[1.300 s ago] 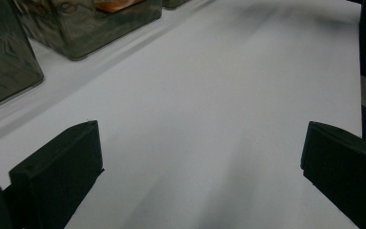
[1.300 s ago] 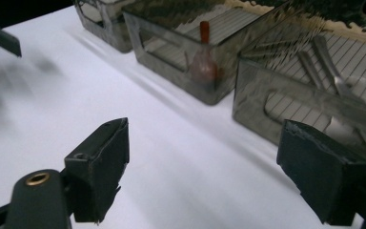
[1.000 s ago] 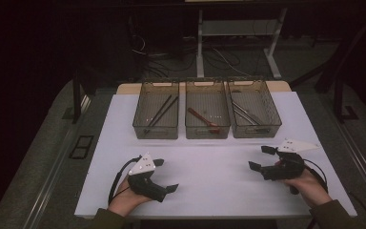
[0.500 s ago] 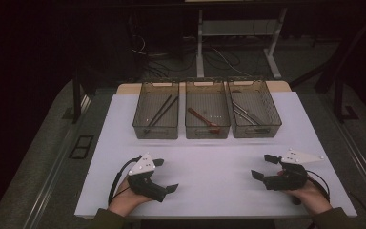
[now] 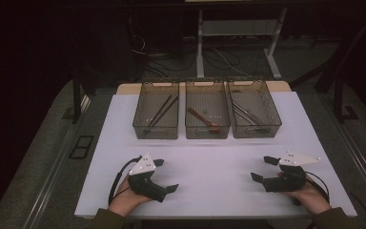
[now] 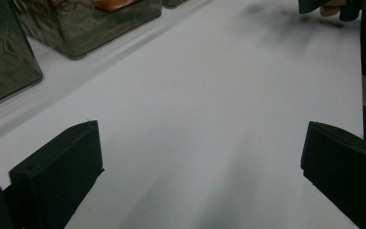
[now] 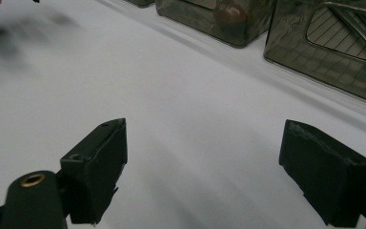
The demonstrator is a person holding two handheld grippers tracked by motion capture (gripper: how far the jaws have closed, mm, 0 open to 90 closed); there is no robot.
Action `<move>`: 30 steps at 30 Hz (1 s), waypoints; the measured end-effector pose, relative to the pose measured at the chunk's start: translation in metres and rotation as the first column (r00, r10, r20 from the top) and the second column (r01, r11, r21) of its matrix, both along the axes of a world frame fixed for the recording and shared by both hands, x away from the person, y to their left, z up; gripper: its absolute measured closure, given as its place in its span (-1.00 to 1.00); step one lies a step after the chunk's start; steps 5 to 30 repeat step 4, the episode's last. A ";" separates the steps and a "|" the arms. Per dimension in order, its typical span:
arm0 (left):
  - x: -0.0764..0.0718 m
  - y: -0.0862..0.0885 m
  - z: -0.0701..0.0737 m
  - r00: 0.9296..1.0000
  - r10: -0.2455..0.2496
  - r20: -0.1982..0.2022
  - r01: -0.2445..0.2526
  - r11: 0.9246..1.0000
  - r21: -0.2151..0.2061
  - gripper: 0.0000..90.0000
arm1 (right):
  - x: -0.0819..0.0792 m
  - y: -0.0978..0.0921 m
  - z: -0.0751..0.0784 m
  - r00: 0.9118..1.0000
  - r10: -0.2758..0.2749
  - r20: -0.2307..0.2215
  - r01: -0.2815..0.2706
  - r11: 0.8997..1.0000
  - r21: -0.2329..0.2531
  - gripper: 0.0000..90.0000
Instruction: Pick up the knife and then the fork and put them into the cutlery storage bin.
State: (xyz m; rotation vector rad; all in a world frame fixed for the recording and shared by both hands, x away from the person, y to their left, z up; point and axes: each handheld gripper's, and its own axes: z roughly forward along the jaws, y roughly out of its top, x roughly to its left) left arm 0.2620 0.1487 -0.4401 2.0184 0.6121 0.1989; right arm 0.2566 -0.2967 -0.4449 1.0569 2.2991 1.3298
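Note:
My left gripper (image 5: pixel 165 175) rests low on the white table (image 5: pixel 209 162) near its front left, jaws wide apart with nothing between them (image 6: pixel 198 157). Over at the front right my right gripper (image 5: pixel 263 168) is open too, empty, its jaws spread over bare white surface (image 7: pixel 202 167). Three smoky clear bins stand in a row at the back: the left bin (image 5: pixel 157 115) holds dark sticks, the middle bin (image 5: pixel 207 114) a reddish-brown utensil, the right bin (image 5: pixel 253 113) metal utensils.
The bins' walls show at the top of both gripper views: middle bin (image 6: pixel 86 24), right bin (image 7: pixel 333 43). A wide bare stretch of table lies between the grippers and the bins. Dark floor, cables and a white stand (image 5: pixel 233 33) lie beyond the table.
My right gripper has slid back toward the table's front edge and a little to the right. The left gripper has stayed where it was.

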 end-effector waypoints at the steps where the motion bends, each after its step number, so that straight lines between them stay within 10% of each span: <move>1: 0.000 0.000 0.000 1.000 0.000 0.000 0.000 1.000 0.001 -1.00 | 0.000 0.000 0.000 1.000 0.000 0.000 0.000 1.000 0.000 -0.65; 30: 0.000 0.000 0.000 1.000 0.000 -0.001 0.000 1.000 0.001 -1.00 | 0.000 0.000 0.000 1.000 0.002 0.000 -0.002 1.000 -0.001 -0.65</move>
